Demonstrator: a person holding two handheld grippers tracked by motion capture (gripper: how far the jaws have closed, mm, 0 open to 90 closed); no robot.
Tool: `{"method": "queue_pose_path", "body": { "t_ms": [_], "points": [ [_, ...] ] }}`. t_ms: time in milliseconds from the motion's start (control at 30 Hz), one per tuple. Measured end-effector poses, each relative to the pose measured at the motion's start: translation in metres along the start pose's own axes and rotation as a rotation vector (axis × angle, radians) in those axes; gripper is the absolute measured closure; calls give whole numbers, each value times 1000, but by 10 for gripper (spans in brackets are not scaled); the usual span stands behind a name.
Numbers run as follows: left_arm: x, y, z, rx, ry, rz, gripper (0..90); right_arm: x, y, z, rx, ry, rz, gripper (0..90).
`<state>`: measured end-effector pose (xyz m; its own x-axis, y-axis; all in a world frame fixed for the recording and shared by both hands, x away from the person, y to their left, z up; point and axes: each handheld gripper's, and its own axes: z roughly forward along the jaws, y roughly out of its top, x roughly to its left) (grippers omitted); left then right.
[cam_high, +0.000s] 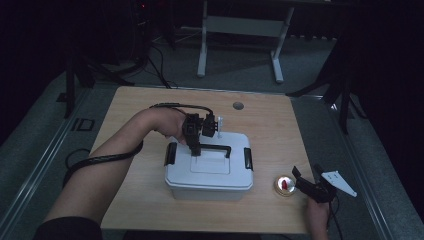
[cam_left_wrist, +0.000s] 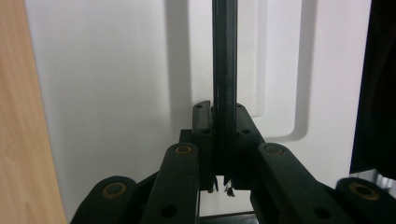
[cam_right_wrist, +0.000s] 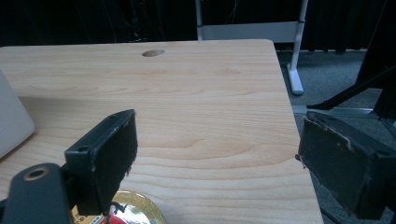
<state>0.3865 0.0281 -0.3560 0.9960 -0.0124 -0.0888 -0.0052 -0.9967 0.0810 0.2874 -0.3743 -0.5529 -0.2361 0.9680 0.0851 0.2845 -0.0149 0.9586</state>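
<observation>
Wooden table (cam_high: 270, 125), white lidded box (cam_high: 209, 172), handle (cam_high: 215, 148) clamped

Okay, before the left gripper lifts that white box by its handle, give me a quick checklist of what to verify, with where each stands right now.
1. Left gripper shut on the black handle: ok.
2. Handle centred between the jaws: ok in the left gripper view.
3. Side latches fastened on the white box: cannot tell.
4. Right gripper apart from the box: ok, open near the round gold thing.
5. Cable free of the box: ok.
</observation>
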Motion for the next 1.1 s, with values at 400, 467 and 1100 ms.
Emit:
{"method": "queue_pose_path", "body": {
  "t_ms": [400,467,1100],
  "points": [
    [-8,-3,-31,-29,29,3,833,0,0,0,1,0,1,115],
    [-9,-5,-35,-35,35,-1,833,0,0,0,2,-1,-2,115],
    [-20,-62,-74,-38,95,-117,833,1,0,1,7,-7,-3,115]
  ]
}}
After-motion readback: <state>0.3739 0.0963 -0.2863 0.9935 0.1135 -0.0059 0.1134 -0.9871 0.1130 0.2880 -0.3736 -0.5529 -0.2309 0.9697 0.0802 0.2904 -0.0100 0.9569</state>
